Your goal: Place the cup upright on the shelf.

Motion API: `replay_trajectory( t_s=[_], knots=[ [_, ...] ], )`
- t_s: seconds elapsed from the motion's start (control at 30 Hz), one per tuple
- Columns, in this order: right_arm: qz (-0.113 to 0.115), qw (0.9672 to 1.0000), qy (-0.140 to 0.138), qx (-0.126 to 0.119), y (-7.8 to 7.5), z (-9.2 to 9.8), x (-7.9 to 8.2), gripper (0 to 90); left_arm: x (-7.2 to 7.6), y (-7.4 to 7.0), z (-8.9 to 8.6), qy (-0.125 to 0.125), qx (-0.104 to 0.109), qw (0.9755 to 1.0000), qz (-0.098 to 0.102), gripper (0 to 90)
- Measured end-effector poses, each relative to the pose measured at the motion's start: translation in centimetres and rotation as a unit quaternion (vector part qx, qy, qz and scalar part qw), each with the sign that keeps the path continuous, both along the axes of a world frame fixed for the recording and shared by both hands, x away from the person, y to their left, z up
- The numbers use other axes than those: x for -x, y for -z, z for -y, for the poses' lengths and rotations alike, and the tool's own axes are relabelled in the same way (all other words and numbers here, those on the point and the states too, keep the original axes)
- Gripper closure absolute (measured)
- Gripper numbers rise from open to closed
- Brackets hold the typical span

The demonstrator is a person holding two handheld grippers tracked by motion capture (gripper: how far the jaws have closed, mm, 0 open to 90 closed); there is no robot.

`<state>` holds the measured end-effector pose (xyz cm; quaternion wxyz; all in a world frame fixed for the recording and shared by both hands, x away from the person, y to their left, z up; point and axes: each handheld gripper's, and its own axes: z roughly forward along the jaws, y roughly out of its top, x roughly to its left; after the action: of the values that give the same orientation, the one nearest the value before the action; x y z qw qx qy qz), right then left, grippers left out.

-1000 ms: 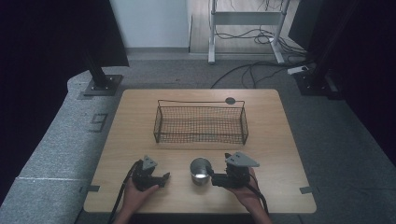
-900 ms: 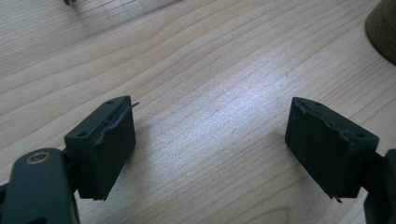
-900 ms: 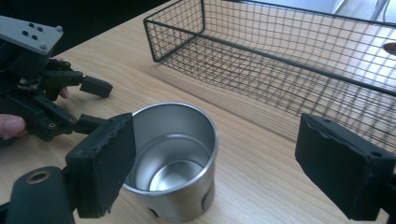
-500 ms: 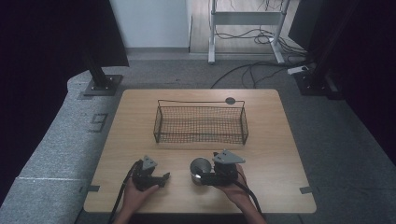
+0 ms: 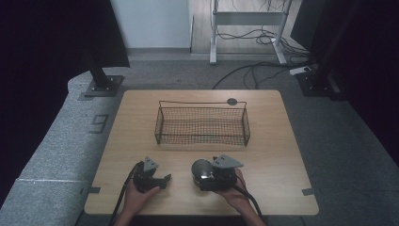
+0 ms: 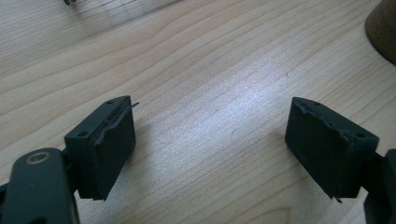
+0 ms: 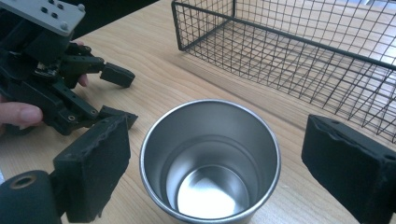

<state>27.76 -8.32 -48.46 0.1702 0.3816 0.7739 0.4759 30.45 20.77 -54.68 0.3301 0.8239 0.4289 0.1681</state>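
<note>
Steel cup (image 7: 211,161) stands upright on the worktop (image 5: 277,141), mouth up, long axis vertical, inside empty and shiny. It sits on the near side of the wire basket (image 5: 202,125), apart from it, about under the basket's middle to right half.

My right claw (image 7: 215,168) is spread wide with the cup between its jaws; left pad (image 7: 95,165) close to the cup's wall, right pad (image 7: 348,161) farther off with a clear gap. Cannot tell if the left pad touches the cup; nothing is pinched. In the high view my right claw (image 5: 217,173) is right against the cup (image 5: 201,168), coming at it from the side away from my left hand, grey plate on top, my right hand (image 5: 235,193) behind it.

My left claw (image 6: 210,144) is spread too, jaws well apart, bare wood between them. It sits on the worktop near the cup, on the near side of the basket toward its left end, held in my left hand (image 5: 136,197). Seen from the right gripper view, my left claw (image 7: 112,95) points toward the cup, jaws open, fingers (image 7: 18,114) wrapped on its body.

A round brown edge (image 6: 383,28) at the top right corner of the left gripper view; cannot tell what it is.

Small dark disc (image 5: 231,101) lies just past the basket's far rim, near its right end.
</note>
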Motion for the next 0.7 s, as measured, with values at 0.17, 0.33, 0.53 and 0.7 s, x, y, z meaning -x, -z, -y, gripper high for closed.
replay_trajectory(
  t_s=[0.17, 0.33, 0.53, 0.7],
  knots=[
    [-0.005, 0.9999, -0.006, 0.009, 0.5, -0.3, 0.0, 5.4, 0.0, 0.0, 0.0, 0.000, -0.001, 1.0000, 0.000, 16.2],
    [-0.005, 0.9998, -0.008, 0.020, 1.2, -0.7, -0.2, 4.2, 0.0, 0.0, 0.0, 0.000, -0.001, 1.0000, 0.000, 16.1],
    [-0.011, 0.9994, -0.010, 0.030, 2.1, -1.1, -0.8, 3.1, 0.0, 0.0, 0.0, 0.000, -0.001, 1.0000, 0.000, 16.2],
    [-0.013, 0.9992, -0.011, 0.035, 2.6, -1.6, -1.0, 4.1, 0.0, 0.0, 0.0, 0.000, 0.000, 1.0000, 0.000, 16.2]
  ],
)
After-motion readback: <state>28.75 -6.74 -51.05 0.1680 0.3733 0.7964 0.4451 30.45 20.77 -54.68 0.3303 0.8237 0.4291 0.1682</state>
